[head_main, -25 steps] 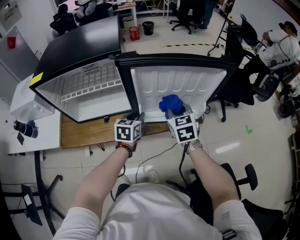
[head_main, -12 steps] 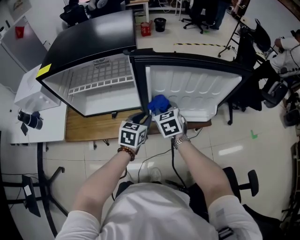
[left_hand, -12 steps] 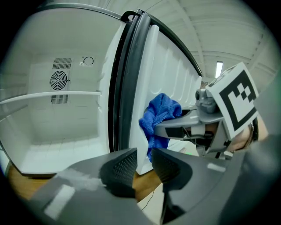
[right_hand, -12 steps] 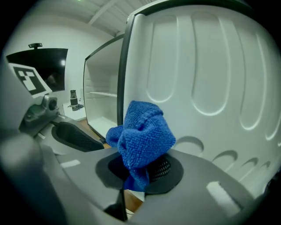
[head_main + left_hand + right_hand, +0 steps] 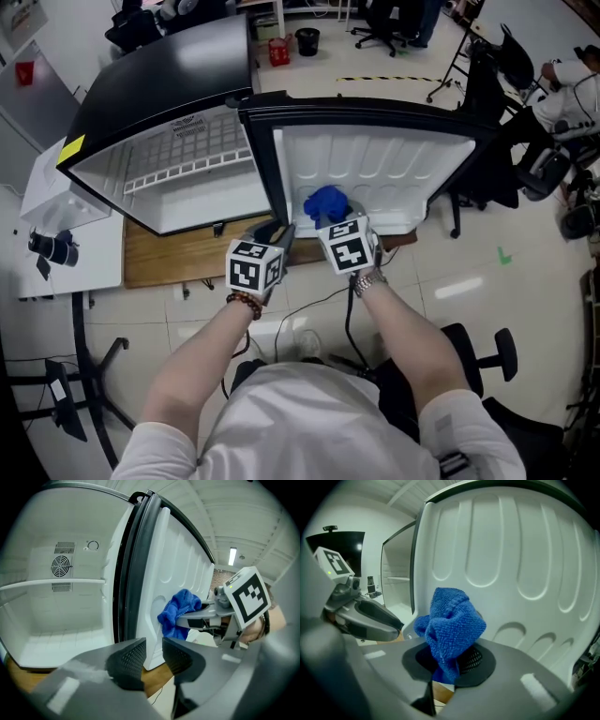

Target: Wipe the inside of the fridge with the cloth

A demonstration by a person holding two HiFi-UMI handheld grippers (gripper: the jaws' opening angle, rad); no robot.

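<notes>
The small black fridge [image 5: 159,103] stands open on a wooden board. Its white door liner [image 5: 394,169] faces me. My right gripper [image 5: 330,217] is shut on a bunched blue cloth [image 5: 326,203], which is held against the lower part of the liner near the hinge side. In the right gripper view the cloth [image 5: 450,625] bulges up out of the jaws [image 5: 447,660]. My left gripper [image 5: 279,232] hovers by the door's hinge edge. Its jaws [image 5: 153,654] have just been opening, with a narrow gap and nothing between them. The cloth [image 5: 180,613] shows to its right.
A wire shelf [image 5: 187,159] crosses the white fridge cavity. The wooden board [image 5: 178,258] lies under the fridge and a white table [image 5: 56,253] stands at the left. Office chairs [image 5: 487,356] and a cable [image 5: 309,309] are on the floor near me.
My right gripper has carried the cloth lower and toward the hinge side of the door liner. The left gripper stayed by the door edge.
</notes>
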